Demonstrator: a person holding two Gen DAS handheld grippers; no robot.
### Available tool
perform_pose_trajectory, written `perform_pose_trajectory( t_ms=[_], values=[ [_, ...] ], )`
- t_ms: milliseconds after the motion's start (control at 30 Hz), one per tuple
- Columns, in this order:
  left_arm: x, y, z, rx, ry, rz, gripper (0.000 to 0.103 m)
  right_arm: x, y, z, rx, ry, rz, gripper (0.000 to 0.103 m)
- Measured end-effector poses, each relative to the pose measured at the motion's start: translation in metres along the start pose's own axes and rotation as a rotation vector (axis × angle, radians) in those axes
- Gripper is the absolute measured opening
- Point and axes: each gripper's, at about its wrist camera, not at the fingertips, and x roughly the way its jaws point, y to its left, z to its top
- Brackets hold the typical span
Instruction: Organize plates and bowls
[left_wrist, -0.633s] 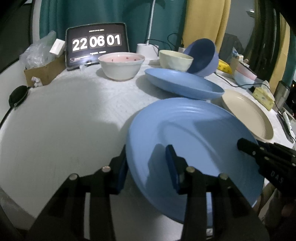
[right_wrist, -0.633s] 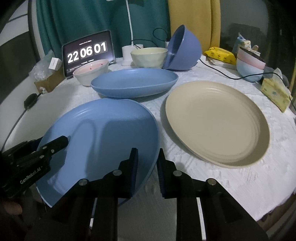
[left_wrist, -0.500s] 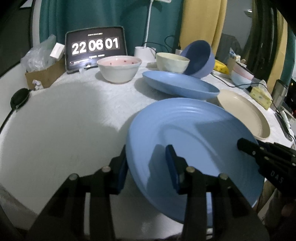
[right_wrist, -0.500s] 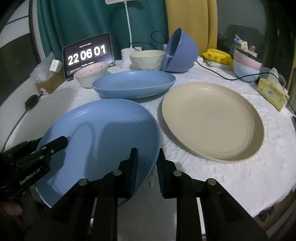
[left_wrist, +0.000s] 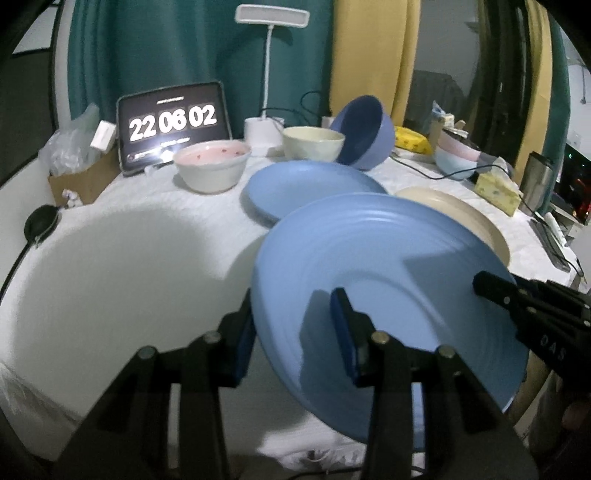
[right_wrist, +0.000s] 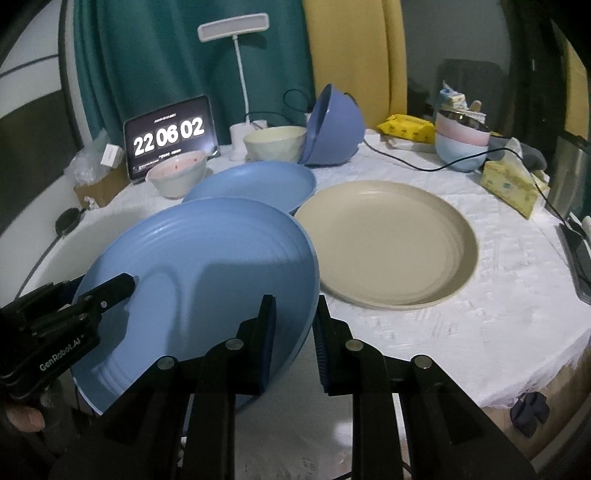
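A large blue ribbed plate (left_wrist: 391, 280) (right_wrist: 199, 280) is held above the table by both grippers. My left gripper (left_wrist: 295, 332) is shut on its left rim, and my right gripper (right_wrist: 291, 332) is shut on its right rim. A second blue plate (left_wrist: 310, 188) (right_wrist: 255, 184) lies behind it. A beige plate (right_wrist: 388, 240) (left_wrist: 469, 218) lies to the right. At the back stand a pink-lined white bowl (left_wrist: 212, 170) (right_wrist: 177, 173), a cream bowl (left_wrist: 314, 142) (right_wrist: 273, 144) and a tilted blue bowl (left_wrist: 365, 129) (right_wrist: 336, 129).
A tablet clock (left_wrist: 171, 123) and a lamp base (left_wrist: 262, 134) stand at the back. Stacked pastel bowls (right_wrist: 461, 147), a tissue pack (right_wrist: 509, 188) and a black cable (right_wrist: 424, 166) are at the right. A cardboard box (left_wrist: 81, 177) sits at the left on the white cloth (left_wrist: 110, 277).
Both grippers have lifted the large blue plate off the table and carried it toward the beige plate. The view of the table has dropped and shifted.
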Motion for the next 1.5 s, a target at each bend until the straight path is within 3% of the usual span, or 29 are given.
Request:
perform_pose_trajectory(
  t_ms=[700,1500],
  values=[
    [0.031,-0.061,0.048,0.082,-0.017,-0.056,0.04,0.008,-0.068,0.032,0.071,-0.036,-0.055,0.022],
    [0.105,-0.121,0.076,0.124,0.076,-0.114,0.04,0.058,-0.143,0.061,0.125,0.014,-0.125,0.022]
  ],
)
